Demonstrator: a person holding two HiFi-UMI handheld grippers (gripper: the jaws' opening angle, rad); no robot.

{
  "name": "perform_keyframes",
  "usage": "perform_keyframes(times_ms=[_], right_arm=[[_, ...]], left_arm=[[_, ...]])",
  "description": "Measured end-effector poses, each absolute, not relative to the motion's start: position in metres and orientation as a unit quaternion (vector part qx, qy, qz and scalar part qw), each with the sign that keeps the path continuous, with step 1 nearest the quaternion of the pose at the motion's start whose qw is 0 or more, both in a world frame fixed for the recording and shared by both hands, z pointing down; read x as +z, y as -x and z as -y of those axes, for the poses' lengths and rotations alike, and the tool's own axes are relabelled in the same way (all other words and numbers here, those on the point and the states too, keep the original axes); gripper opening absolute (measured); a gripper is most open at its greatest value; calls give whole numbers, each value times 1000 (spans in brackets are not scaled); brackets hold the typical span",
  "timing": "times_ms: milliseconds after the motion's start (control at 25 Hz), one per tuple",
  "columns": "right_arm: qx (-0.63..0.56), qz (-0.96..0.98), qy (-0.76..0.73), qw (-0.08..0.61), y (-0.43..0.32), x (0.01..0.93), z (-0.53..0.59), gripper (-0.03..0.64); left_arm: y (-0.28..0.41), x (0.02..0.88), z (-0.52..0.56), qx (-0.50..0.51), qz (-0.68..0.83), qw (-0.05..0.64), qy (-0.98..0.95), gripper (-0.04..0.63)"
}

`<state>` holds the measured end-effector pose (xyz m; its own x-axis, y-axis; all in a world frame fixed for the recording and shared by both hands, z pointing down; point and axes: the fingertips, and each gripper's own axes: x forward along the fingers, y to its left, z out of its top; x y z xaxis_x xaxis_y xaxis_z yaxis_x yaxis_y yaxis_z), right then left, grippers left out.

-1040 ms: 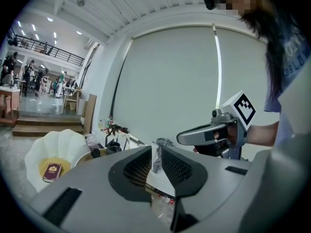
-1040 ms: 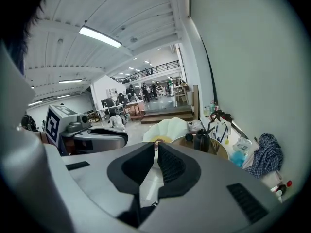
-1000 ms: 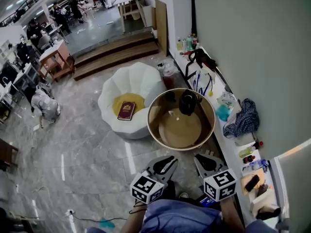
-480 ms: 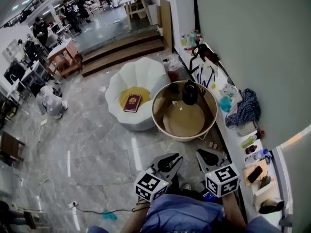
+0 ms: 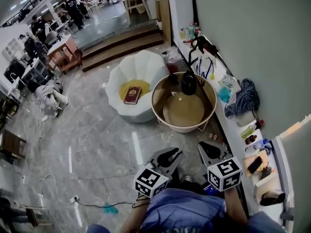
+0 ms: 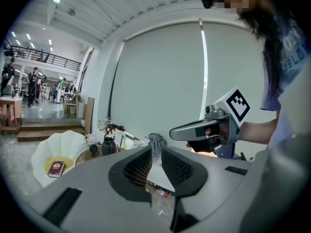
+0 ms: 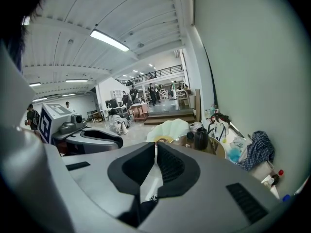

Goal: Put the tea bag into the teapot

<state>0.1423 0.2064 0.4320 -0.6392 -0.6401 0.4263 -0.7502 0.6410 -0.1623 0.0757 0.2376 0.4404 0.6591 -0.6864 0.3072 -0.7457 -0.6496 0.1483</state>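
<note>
The black teapot (image 5: 188,83) stands at the far side of a round gold-rimmed table (image 5: 160,111). A small pale tea bag (image 5: 176,96) lies on the tabletop just in front of it. Both grippers are held low near my body, well short of the table. My left gripper (image 5: 171,155) and right gripper (image 5: 209,151) are shut with nothing between the jaws. The teapot (image 6: 108,144) shows small and far beyond the left jaws (image 6: 156,152). In the right gripper view the teapot (image 7: 200,139) stands ahead and right of the gripper (image 7: 156,147).
A white shell-shaped seat (image 5: 142,67) holding a red book (image 5: 131,95) stands left of the table. A cluttered white ledge (image 5: 238,125) with bottles and a blue cloth (image 5: 241,101) runs along the wall on the right. Wooden steps (image 5: 116,45) lie beyond.
The table and teapot have shifted upward and slightly right in the head view. Both grippers stay shut and low, a little lower in the frame.
</note>
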Motion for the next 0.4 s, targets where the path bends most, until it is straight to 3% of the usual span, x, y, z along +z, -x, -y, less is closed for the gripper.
perform_keyframes(times_ms=[400], right_arm=[[165, 886, -406, 153, -164, 425, -202, 29]], left_arm=[[-85, 436, -241, 122, 398, 124, -901, 58]])
